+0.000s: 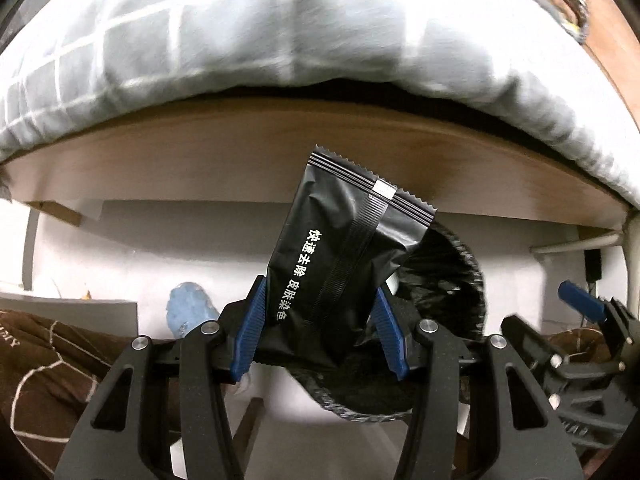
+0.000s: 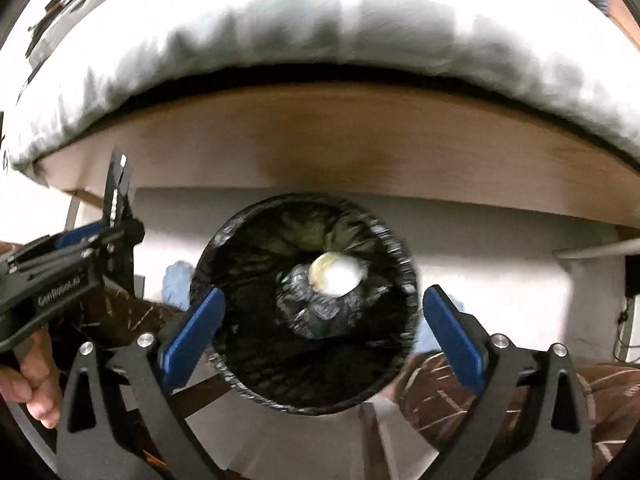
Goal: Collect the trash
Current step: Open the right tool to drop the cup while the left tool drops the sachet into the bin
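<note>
The left gripper (image 1: 320, 332) holds a black foil sachet with white printed characters (image 1: 340, 256) between its two blue pads; the jaws stand about half open and press on the lower part of the sachet, which rises tilted above them. In the right wrist view this same sachet is seen only edge-on at the left. The right gripper (image 2: 320, 332) has its jaws fully wide and nothing is between its pads. It hangs directly over the round bin lined with a black plastic bag (image 2: 400, 252), near the bed. Inside the bin lie a crumpled dark wrapper (image 2: 312, 312) and a pale round object (image 2: 338, 274) that I cannot identify because of blur.

In my judgement the main risk is the drop: from the left wrist view the bin mouth lies to the right and behind the sachet, not under it. If the grip opens here, the light sachet may fall on the white floor (image 1: 180, 236) or flutter to the brown patterned fabric (image 1: 44, 360). The two grippers are also near each other and could collide above the bin. Farther away, the wooden bed board (image 1: 200, 160) and the grey checked bedding (image 1: 200, 28) overhang the bin.
</note>
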### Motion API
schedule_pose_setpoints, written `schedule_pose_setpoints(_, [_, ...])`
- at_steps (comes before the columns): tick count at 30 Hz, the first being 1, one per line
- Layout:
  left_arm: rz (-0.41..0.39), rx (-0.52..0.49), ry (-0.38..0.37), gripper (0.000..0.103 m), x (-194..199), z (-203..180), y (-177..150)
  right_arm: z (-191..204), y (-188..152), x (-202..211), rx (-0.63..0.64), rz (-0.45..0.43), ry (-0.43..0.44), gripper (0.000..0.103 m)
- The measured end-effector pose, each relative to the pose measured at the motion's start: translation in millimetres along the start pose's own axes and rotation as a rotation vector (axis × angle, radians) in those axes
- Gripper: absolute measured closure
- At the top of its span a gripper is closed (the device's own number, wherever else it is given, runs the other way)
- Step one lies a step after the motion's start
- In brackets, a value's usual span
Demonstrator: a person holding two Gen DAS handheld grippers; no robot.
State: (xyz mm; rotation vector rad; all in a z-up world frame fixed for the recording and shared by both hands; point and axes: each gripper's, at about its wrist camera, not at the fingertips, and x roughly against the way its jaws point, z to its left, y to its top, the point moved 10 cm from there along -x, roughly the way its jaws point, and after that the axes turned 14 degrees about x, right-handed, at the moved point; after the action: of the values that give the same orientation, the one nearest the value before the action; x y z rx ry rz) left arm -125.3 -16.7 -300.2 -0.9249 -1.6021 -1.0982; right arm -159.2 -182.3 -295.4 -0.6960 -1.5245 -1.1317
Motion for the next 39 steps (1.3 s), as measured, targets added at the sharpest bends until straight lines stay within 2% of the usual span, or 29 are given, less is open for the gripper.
schedule_pose_setpoints(6, [0.002,-0.025,-0.031,0.052,8,-37,-5,-43,-5,22,-0.079,-0.039,-0.069,0.008])
schedule_pose_setpoints(11, [0.039,-0.009,-0.046,0.052,-1,-57,-13,-59,-7,27,-0.071,-0.046,-0.107,0.008])
schedule_pose_setpoints(15, [0.042,-0.045,-0.038,0.052,-14,-63,-22,-66,-11,20,-0.062,-0.039,-0.133,0.008])
schedule_pose_setpoints(17, [0.061,-0.057,-0.053,0.052,-21,-64,-27,-68,-11,17,-0.073,-0.040,-0.134,0.008])
schedule_pose_setpoints(20, [0.062,-0.077,-0.034,0.052,-30,-63,-27,-66,-8,15,-0.083,-0.052,-0.125,0.008])
schedule_pose_setpoints(27, [0.069,-0.121,-0.034,0.052,-40,-73,-37,-70,-11,3,-0.076,-0.023,-0.126,0.008])
schedule_pose_setpoints(39, [0.074,-0.197,-0.010,0.049,-54,-83,-50,-78,-11,8,-0.103,-0.025,-0.130,0.008])
